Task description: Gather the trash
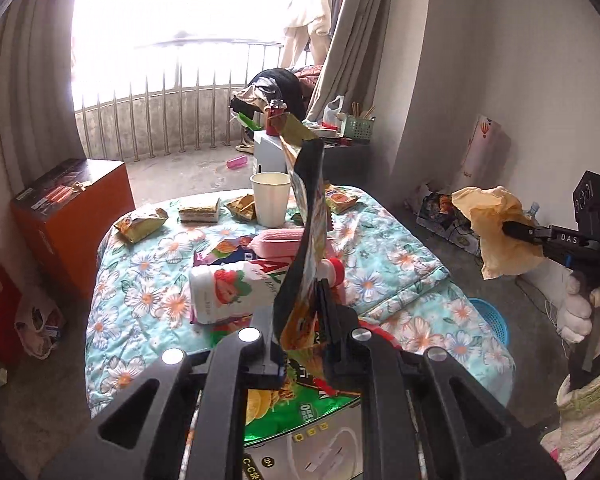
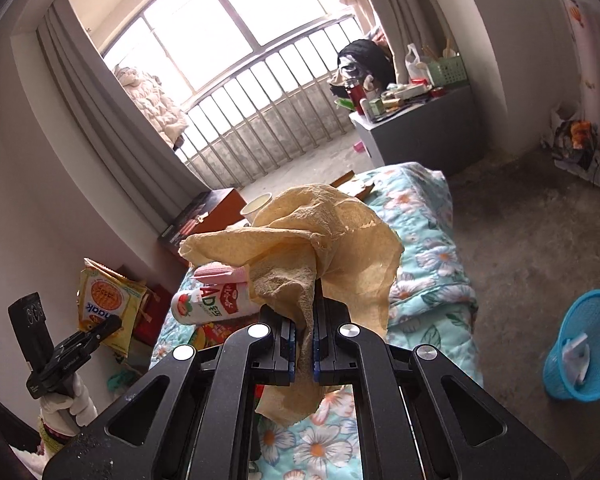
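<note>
Left gripper (image 1: 300, 320) clamped on snack wrapper (image 1: 306, 216), held upright over the floral table (image 1: 420, 264); crinkly foil, light, slick, so pinch near an edge w/ firm bite. Right gripper (image 2: 303, 336) shut tight on tan paper towel (image 2: 320, 240), soft & weightless, grabs anywhere. Blue bin (image 2: 588, 344) sits on floor, far right.
</note>
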A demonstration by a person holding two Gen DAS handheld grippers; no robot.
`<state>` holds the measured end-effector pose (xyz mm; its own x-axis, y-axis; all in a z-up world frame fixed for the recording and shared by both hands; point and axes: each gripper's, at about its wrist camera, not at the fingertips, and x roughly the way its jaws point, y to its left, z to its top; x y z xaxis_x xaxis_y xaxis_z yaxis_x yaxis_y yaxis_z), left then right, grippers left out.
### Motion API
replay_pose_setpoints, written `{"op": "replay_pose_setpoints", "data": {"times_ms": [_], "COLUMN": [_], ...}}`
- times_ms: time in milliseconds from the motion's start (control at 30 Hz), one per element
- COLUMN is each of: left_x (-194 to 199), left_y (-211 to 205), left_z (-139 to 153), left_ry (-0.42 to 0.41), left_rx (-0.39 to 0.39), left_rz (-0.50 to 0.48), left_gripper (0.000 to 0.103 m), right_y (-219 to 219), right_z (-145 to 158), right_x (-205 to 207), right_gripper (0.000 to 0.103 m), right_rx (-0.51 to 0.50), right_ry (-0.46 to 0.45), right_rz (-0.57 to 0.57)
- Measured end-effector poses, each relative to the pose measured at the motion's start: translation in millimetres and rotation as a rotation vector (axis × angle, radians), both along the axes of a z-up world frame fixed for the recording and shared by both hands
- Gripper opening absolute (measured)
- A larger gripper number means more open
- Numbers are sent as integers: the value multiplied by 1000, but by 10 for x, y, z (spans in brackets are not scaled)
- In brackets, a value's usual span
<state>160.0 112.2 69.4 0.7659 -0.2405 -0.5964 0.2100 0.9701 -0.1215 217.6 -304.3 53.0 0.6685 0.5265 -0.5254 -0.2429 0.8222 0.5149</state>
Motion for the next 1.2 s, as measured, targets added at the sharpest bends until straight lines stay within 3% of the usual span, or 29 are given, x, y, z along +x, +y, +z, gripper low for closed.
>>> {"op": "replay_pose_setpoints", "data": {"times_ms": [133,267,433,600,867,900,933,967,1000,1100,1200], "left_x": [267,605,965,1194,1444,1440,1461,1465,1478,1537,1554], "left_y": [-799,-1760,-3030,-4142,-5512,-5657,-5787,-5933,-6018,-6198,-6228], "left_z": [71,-53,-446,-1010,-1996,-2121,-2242,-2353,-2452,-2583,-2516], "left_ry": [36,135,275,385,554,572,599,623,636,635,633], "left_rx": [-19,5,124,268,375,387,387,379,365,294,194], "left_rz": [-221,-442,-651,-786,-903,-908,-920,-924,-911,-882,-870], "left_gripper": [12,13,15,17,18,20,29,39,43,47,51], "right_y": [-646,-1264,-1980,-2582,-3347,-3431,-3509,-3577,-3642,-3815,-3864], "right_z": [-154,-393,-830,-1389,-2241,-2331,-2419,-2506,-2589,-2757,-2792], "right_x": [-81,-156,-210,-160,106,134,186,233,271,252,172], "right_gripper": [4,4,4,5,8,11,16,32,51,54,54], "right_rx": [17,22,67,154,271,279,277,271,260,201,201], "right_ry": [41,104,220,353,535,553,571,586,603,643,639], "right_rz": [-134,-281,-444,-560,-674,-699,-725,-741,-769,-850,-847]}}
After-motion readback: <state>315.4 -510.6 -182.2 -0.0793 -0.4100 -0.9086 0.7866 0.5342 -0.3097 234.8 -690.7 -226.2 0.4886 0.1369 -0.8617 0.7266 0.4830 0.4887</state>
